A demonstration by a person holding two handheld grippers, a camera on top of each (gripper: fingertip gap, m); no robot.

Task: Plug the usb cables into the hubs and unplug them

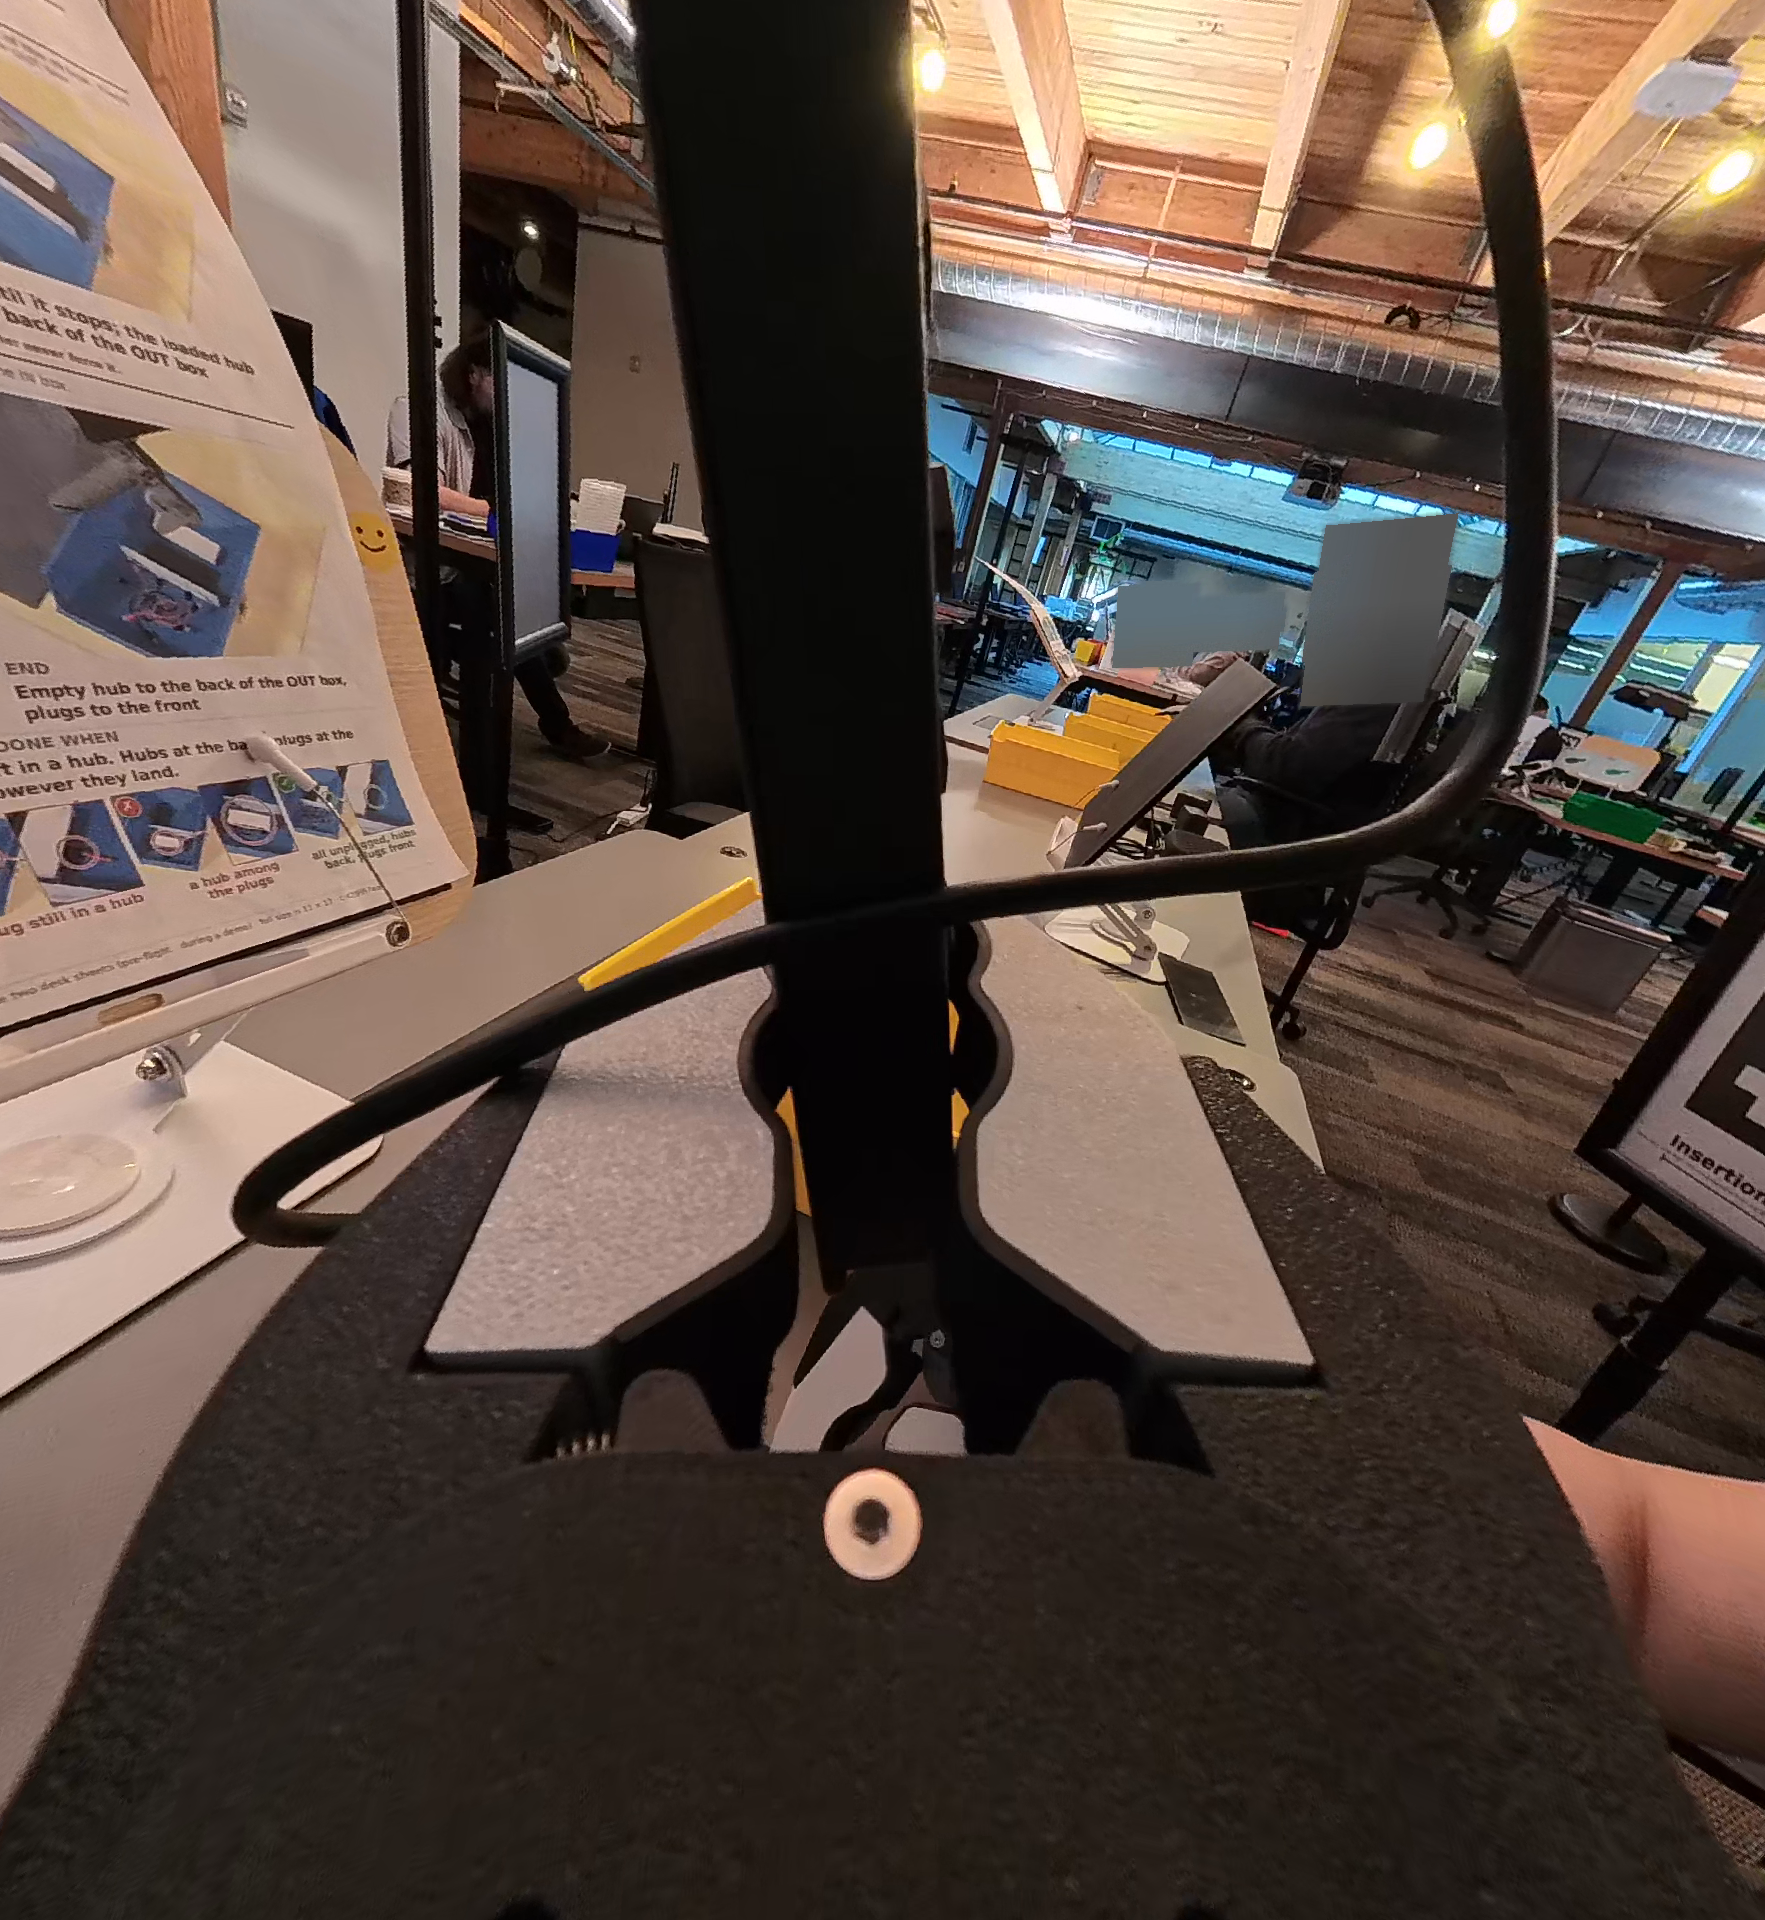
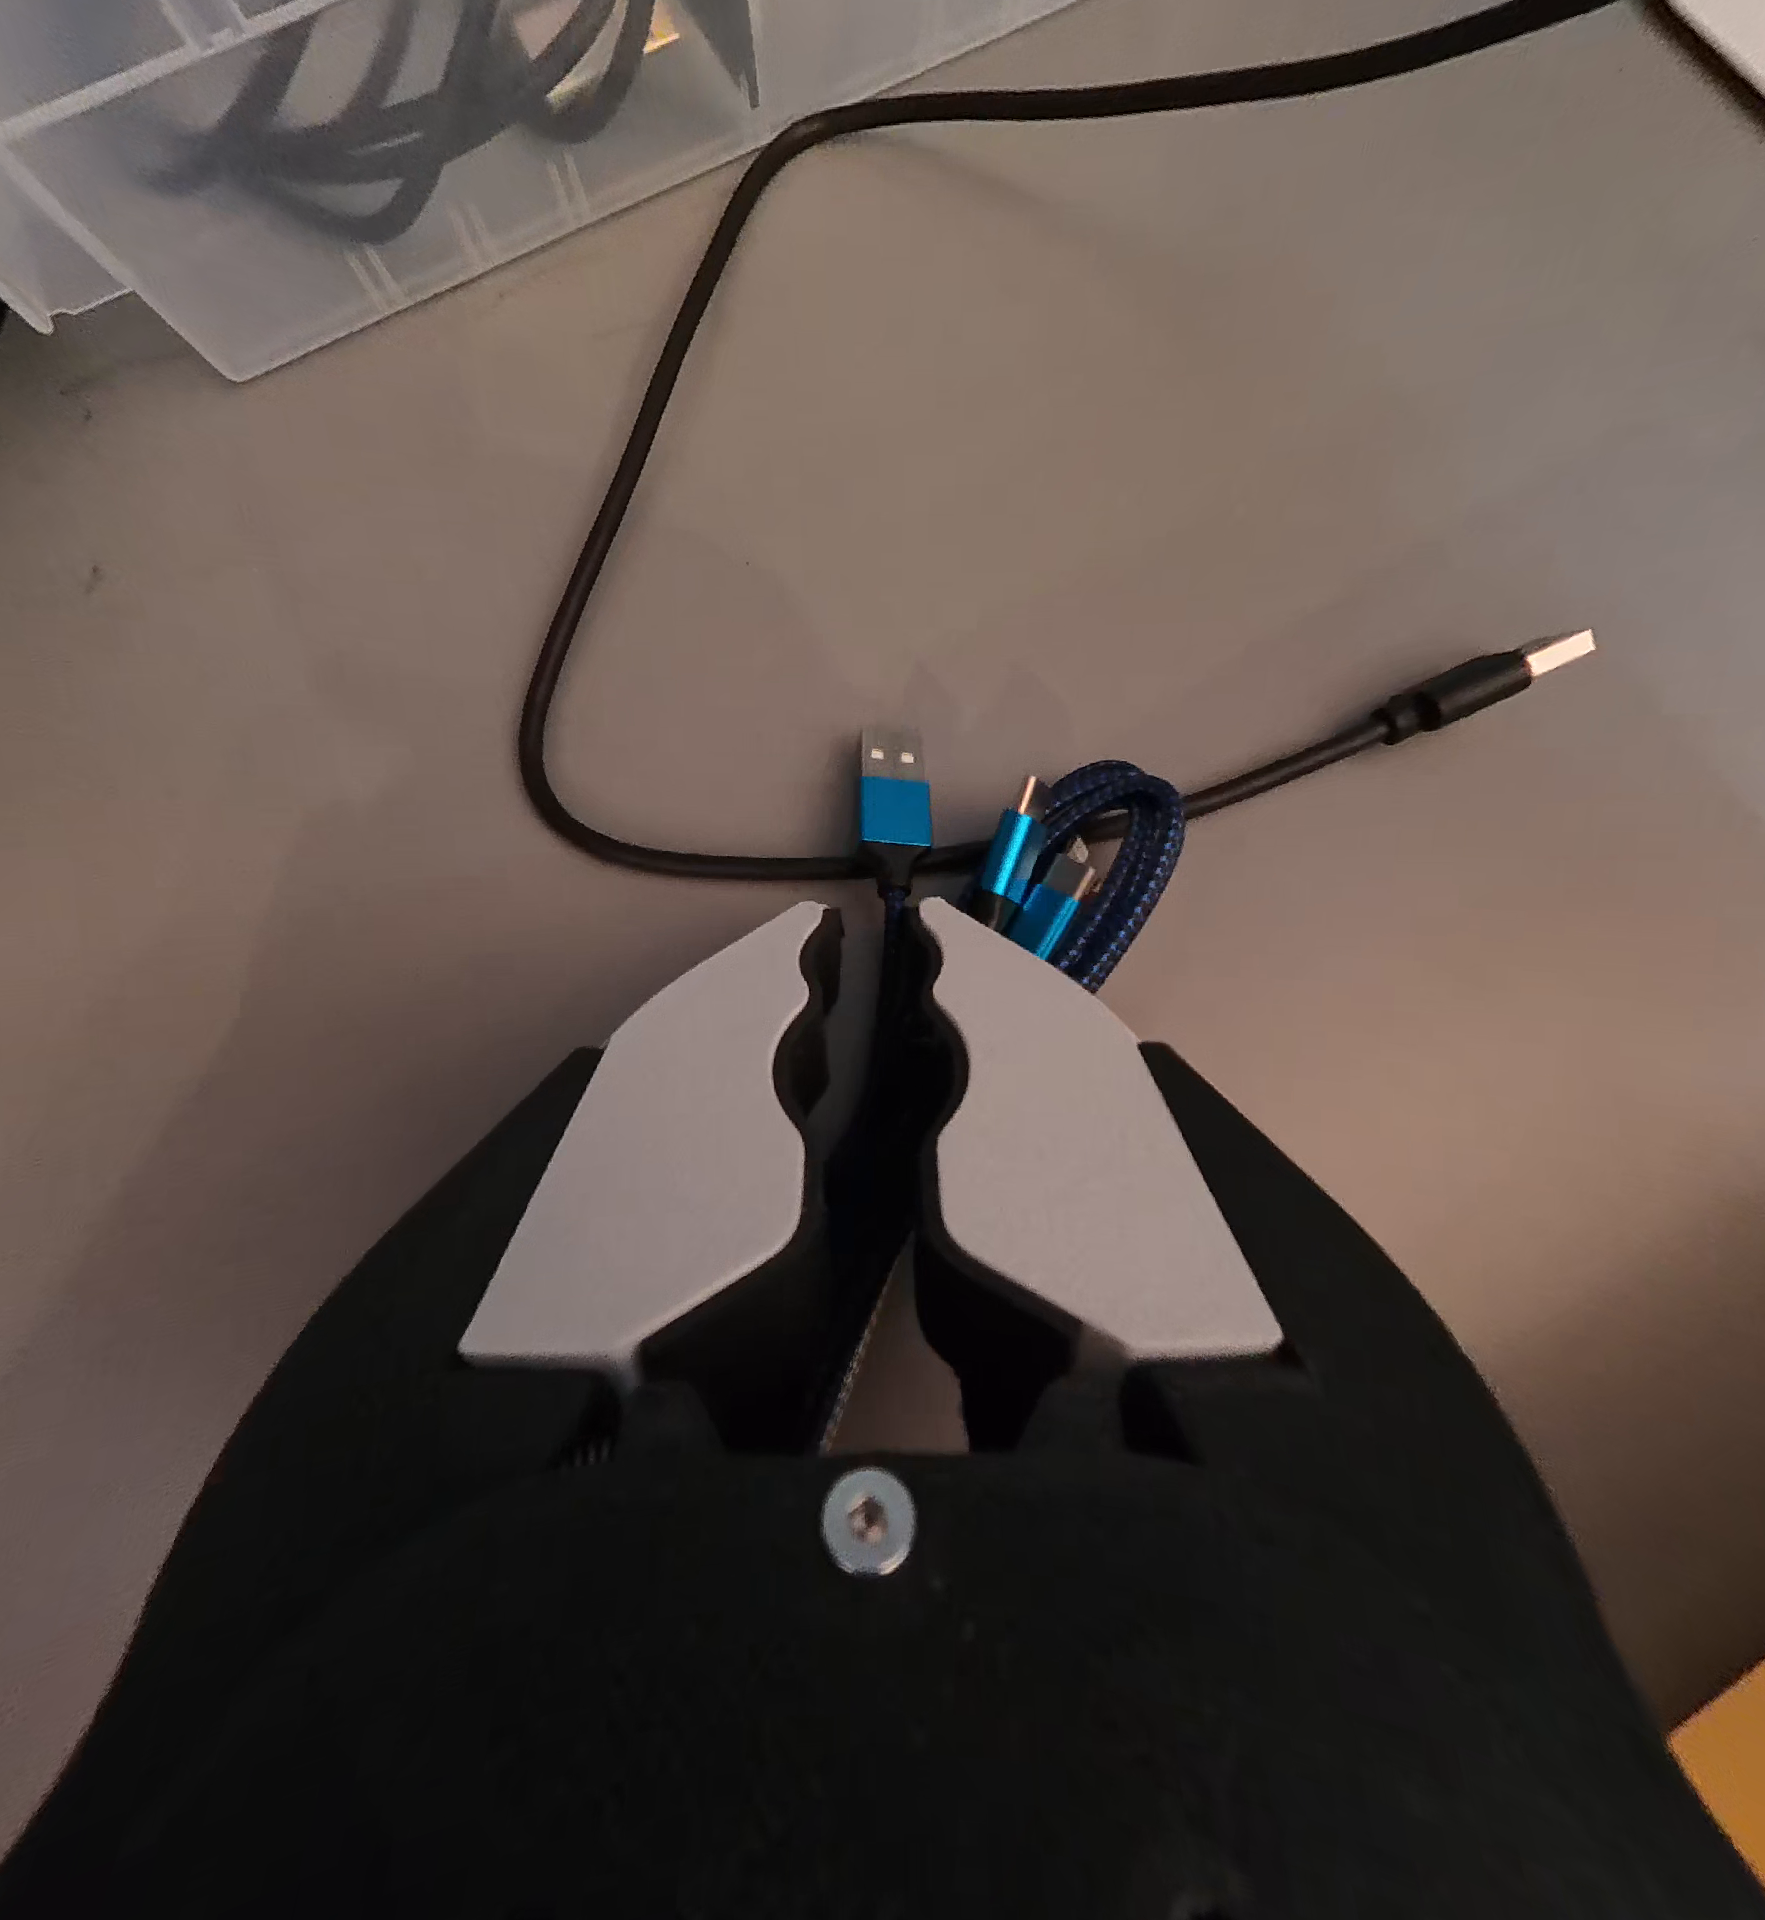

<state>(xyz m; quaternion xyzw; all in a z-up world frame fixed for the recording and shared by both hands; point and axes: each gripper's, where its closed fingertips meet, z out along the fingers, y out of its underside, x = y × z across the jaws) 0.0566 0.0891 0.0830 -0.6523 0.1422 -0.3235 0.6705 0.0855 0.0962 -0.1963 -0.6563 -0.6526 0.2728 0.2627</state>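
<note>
In the left wrist view my left gripper (image 1: 862, 997) is shut on a long black USB hub (image 1: 795, 520), held upright between the grey pads (image 1: 629, 1143). The hub's black cable (image 1: 1522, 416) arcs from its top to the right and loops back across the fingers. In the right wrist view my right gripper (image 2: 878, 914) is shut on a dark blue braided cable, just behind its blue USB-A plug (image 2: 893, 800), which sticks out past the fingertips. The rest of that cable hangs bundled (image 2: 1117, 862) at the right, with small blue connectors. A black cable (image 2: 629, 540) with a USB-A plug (image 2: 1553, 660) lies on the grey table.
A clear plastic box (image 2: 338, 260) with black cables sits at the far left. A sheet on a white stand (image 1: 130, 582) is at the left, a framed sign (image 1: 1751, 1070) at the right, yellow bins (image 1: 1065, 758) beyond. A thumb (image 1: 1709, 1600) shows. People sit in the background. Some 30 cm of space lies between my two pairs of fingers.
</note>
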